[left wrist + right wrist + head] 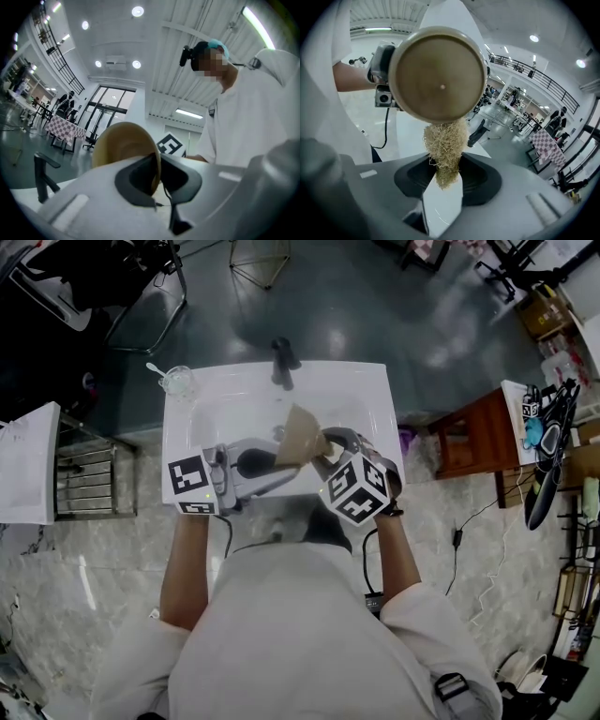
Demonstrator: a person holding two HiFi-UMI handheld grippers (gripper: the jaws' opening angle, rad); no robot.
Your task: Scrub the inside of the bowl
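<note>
**Bowl held on edge above the sink, hollow turned to the scrubber.**
The tan bowl [439, 75] hangs over the white sink [366, 395], near the faucet [282, 362]. The left gripper [158, 176] is clamped on its rim and tips it sideways, probably so the inside faces the right gripper [446, 176] and drips fall into the basin. The right gripper grasps a straw-coloured fibre scrubber [444, 143]. Its tuft reaches the bowl's lower edge, though contact cannot be confirmed.
</note>
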